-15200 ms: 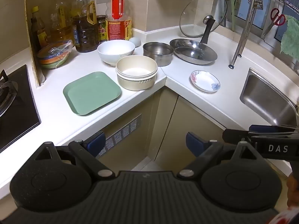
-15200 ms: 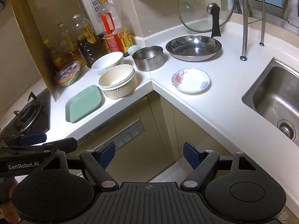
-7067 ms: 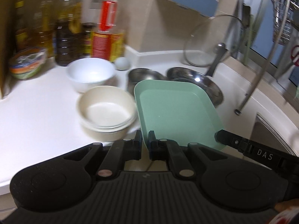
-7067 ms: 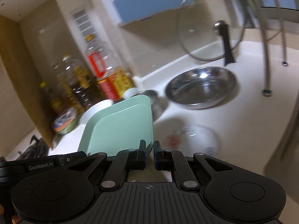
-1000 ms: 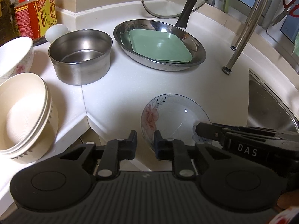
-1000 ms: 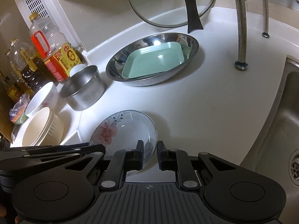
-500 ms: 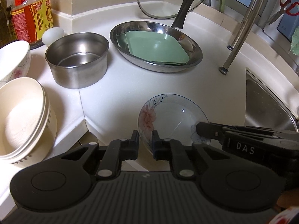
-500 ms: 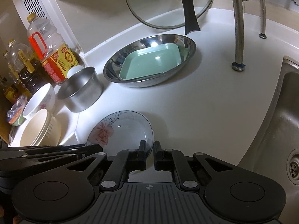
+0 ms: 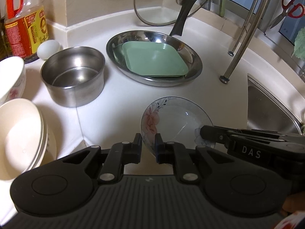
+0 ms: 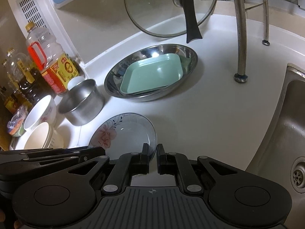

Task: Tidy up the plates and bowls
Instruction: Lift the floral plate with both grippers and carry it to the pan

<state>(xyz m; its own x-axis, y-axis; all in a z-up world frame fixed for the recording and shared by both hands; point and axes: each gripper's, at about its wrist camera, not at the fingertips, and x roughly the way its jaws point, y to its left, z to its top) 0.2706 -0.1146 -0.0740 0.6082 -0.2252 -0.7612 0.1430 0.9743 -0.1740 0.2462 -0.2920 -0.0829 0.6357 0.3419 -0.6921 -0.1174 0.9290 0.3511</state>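
A small white plate with a pink flower print sits at the counter's front corner. My left gripper is shut on its near left rim. My right gripper is shut on its near right rim. Each gripper shows in the other's view, the right gripper at the plate's right side and the left gripper at its left. A green square plate lies inside the steel pan behind. A steel bowl, stacked cream bowls and a white bowl stand on the left.
A glass lid leans on the back wall behind the pan. Oil bottles and an egg stand at the back left. The sink lies on the right, with a metal rack leg standing near it.
Both pairs of jaws have narrowed from a small gap onto the flowered plate's rim. The hands have stayed almost in place.
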